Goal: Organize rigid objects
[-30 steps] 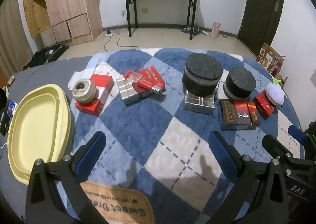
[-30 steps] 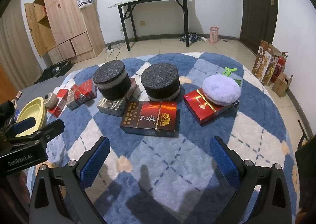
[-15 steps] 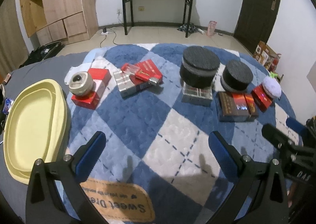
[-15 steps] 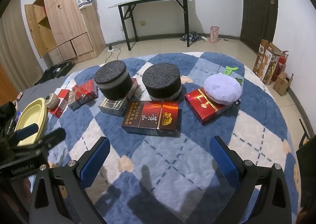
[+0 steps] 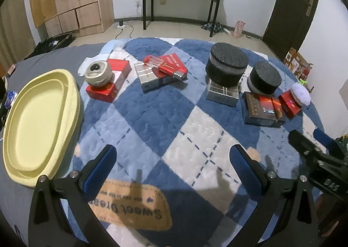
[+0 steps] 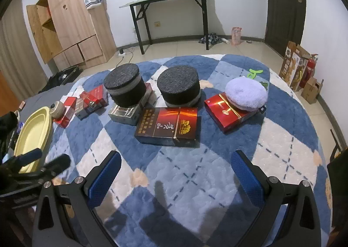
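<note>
Both grippers rose; dark carton point(image 6: 167, 126) lies beyond right fingers point(image 6: 246, 179).

The silver box point(image 6: 125, 114) lies partly hidden beneath the black round tin point(image 6: 125, 87).

A room in a home: a bed covered by a blue-and-white checked blanket point(image 6: 195, 170), with a wooden wardrobe point(image 6: 71, 18) beyond it to the left, a black-legged folding desk point(image 6: 169, 1) against the white wall behind, and a dark door point(image 6: 285, 3) to the right.

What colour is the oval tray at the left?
Pale yellow oval tray; clearest in the left wrist view.
</note>
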Demonstrator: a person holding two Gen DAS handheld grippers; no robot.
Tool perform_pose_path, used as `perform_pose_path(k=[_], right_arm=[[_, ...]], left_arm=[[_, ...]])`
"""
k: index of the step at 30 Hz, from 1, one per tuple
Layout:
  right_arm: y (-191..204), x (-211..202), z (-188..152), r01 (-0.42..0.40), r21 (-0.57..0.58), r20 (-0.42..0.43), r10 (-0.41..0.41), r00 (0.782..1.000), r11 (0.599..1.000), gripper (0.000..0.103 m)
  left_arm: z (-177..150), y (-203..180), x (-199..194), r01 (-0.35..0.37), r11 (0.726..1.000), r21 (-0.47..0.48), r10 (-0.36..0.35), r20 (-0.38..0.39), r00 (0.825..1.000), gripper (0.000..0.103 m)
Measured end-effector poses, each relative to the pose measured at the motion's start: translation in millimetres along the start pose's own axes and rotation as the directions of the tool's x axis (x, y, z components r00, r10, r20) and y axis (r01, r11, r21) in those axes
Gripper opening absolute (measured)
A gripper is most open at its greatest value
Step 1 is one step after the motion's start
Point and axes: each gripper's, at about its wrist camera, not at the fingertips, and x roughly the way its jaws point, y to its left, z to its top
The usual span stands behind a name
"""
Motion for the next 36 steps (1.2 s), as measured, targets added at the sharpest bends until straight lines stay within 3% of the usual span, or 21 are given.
perform_pose_path(k=[3, 6, 9, 18, 24, 29, 36], right_arm=[[-2.9, -6.5, -2.4, 0.005, 0.005, 0.0, -0.005, 1.0, 1.0, 0.103], [-8.7, -13.1, -4.1, 0.019, 0.009, 0.016, -0.019, 1.0, 1.0, 0.103], [-17.6, -13.4, -3.0, 0.033, 0.03, 0.004, -0.034, 0.999, 0.999, 0.103], [-27.9, -20.8, 2.9, 0.052, 0.042, 0.009, -0.052, 0.999, 0.998, 0.103], [-20.1, -23.3, 3.2, 0.034, 0.012, 0.012, -0.035, 0.999, 0.999, 0.103], [-19.2, -20.5, 2.0, 0.03, 0.009, 0.004, -0.03, 1.0, 1.0, 0.103], [-22.7, -16.5, 1.5, 0.025, 0.024, 0.001, -0.025, 1.0, 0.999, 0.103]], left_arm=[[-18.8, 4.7, -11.6, 0.078, 0.997, 0.022, -0.078, -0.007, 0.997, 0.103], [-21.1, 0.7, -12.4, 0.023, 0.997, 0.076, -0.025, 0.014, 1.0, 0.103], [-10.9, -3.8, -15.4, 0.064, 0.995, 0.074, -0.066, 0.024, 0.998, 0.103], [-8.7, -10.3, -24.9, 0.009, 0.987, 0.159, -0.023, 0.088, 0.996, 0.103], [-9.4, -15.2, -29.2, 0.012, 0.986, 0.165, -0.028, 0.095, 0.995, 0.103], [-10.1, -9.5, -19.4, 0.041, 0.991, 0.125, -0.047, 0.044, 0.998, 0.103], [-12.9, -2.8, -12.8, 0.028, 0.994, 0.104, -0.032, 0.039, 0.999, 0.103]])
